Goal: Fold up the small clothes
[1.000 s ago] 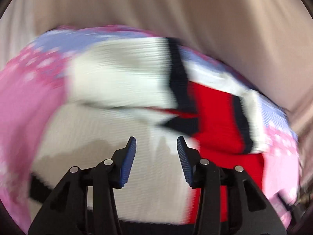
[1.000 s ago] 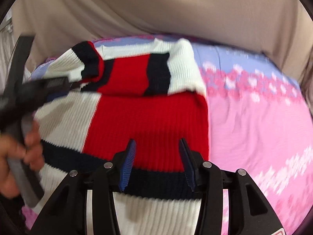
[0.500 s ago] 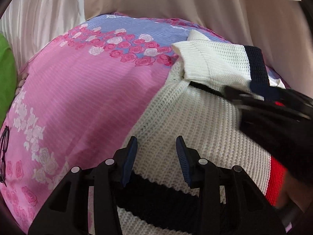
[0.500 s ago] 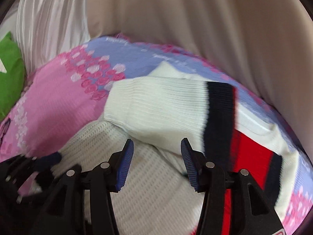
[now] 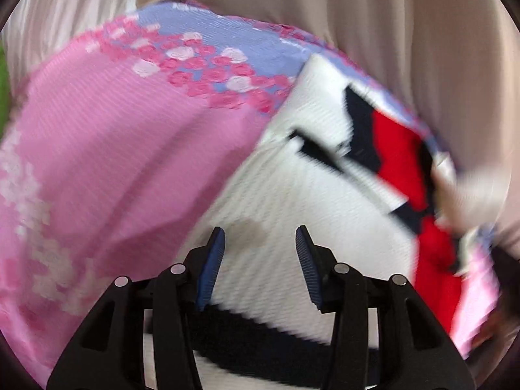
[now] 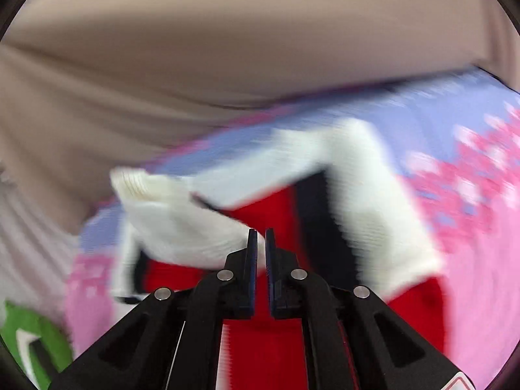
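1. Folding a sleeve: right claw [image 6: 261,239] is pinching, nearly closed, the sweater [image 6: 182,224] lying on the bed [image 6: 481,247];
2. left claw [image 5: 260,243] is hovering wide, empty, above it;
3. next, probably laying the sleeve flat.

Sweater [image 5: 292,195] lies on bedsheet [image 5: 113,149], curtain [image 5: 357,9] behind.

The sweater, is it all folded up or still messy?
Partly folded: the sweater has a sleeve lying across its body, on the bedspread. Blur hides the rest.
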`<state>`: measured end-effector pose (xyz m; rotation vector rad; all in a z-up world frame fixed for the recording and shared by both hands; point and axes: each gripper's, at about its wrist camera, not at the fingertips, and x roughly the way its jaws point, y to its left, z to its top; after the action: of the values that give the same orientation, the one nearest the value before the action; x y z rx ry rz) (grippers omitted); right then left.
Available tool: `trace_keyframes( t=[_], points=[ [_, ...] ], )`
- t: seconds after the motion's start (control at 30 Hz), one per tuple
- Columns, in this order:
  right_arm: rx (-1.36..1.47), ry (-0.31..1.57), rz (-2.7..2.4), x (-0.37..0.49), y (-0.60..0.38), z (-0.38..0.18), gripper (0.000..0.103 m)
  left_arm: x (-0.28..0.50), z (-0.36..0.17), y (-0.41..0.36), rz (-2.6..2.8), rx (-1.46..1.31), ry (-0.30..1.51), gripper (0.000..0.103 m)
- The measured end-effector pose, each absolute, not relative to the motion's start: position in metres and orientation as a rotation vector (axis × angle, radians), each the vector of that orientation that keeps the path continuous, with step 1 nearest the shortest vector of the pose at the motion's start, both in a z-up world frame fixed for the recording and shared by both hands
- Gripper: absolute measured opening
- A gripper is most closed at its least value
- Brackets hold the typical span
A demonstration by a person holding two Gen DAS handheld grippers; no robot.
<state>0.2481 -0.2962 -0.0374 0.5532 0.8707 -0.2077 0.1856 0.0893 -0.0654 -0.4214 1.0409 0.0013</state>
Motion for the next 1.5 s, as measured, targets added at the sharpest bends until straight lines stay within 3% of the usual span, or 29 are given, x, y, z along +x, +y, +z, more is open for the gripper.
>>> trace_keyframes(
  t=[0.13,0.23,0.33,0.43,0.5,0.53,0.57,0.6,0.77,0.9,0.93,1.03,1.1,1.3,1.4,1.5],
  points=[
    [0.612,0.929,-0.244,0.225,-0.331,-0.062,0.017,0.216,-0.056,0.077,-0.058,-0.554,1.029,0.051],
    [0.595,0.887,-0.228,0.226,-0.33,-0.058,0.06,0.247,-0.064,0.074,-0.02,-0.64,1.04,0.053],
    [0.518,0.873,-0.212,0.239,-0.324,-0.053,0.063,0.267,-0.076,0.081,0.047,-0.712,1.052,0.053],
    [0.382,0.899,-0.199,0.26,-0.314,-0.056,0.063,0.272,-0.08,0.09,0.088,-0.775,1.05,0.044],
    [0.301,0.893,-0.179,0.271,-0.313,-0.056,0.06,0.273,-0.079,0.09,0.1,-0.755,1.045,0.019],
    [0.278,0.894,-0.152,0.279,-0.314,-0.058,0.043,0.274,-0.078,0.089,0.094,-0.744,1.037,0.014],
    [0.298,0.908,-0.124,0.287,-0.316,-0.06,0.013,0.274,-0.075,0.089,0.102,-0.729,1.028,0.013],
    [0.362,0.93,-0.097,0.295,-0.322,-0.061,0.008,0.273,-0.072,0.091,0.109,-0.725,1.018,0.012],
    [0.662,0.745,-0.046,0.277,-0.364,-0.018,0.007,0.273,-0.07,0.096,0.132,-0.712,1.023,0.012],
    [0.648,0.949,-0.129,0.272,-0.362,-0.067,0.008,0.273,-0.076,0.095,0.13,-0.708,1.037,0.014],
    [0.653,0.97,-0.123,0.27,-0.358,-0.074,0.013,0.273,-0.077,0.095,0.128,-0.705,1.036,0.014],
    [0.666,0.952,-0.133,0.271,-0.353,-0.08,0.014,0.277,-0.079,0.095,0.116,-0.693,1.038,0.013],
    [0.68,0.936,-0.141,0.278,-0.354,-0.08,0.009,0.276,-0.074,0.095,0.116,-0.678,1.025,0.009],
    [0.645,0.724,-0.091,0.254,-0.352,-0.011,0.007,0.264,-0.046,0.107,0.218,-0.56,0.904,0.0],
    [0.565,0.918,-0.189,0.265,-0.358,-0.057,0.007,0.28,-0.077,0.111,0.217,-0.553,1.053,0.0],
    [0.555,0.968,-0.199,0.268,-0.358,-0.077,0.008,0.268,-0.074,0.116,0.183,-0.6,1.034,0.0]
  ],
)
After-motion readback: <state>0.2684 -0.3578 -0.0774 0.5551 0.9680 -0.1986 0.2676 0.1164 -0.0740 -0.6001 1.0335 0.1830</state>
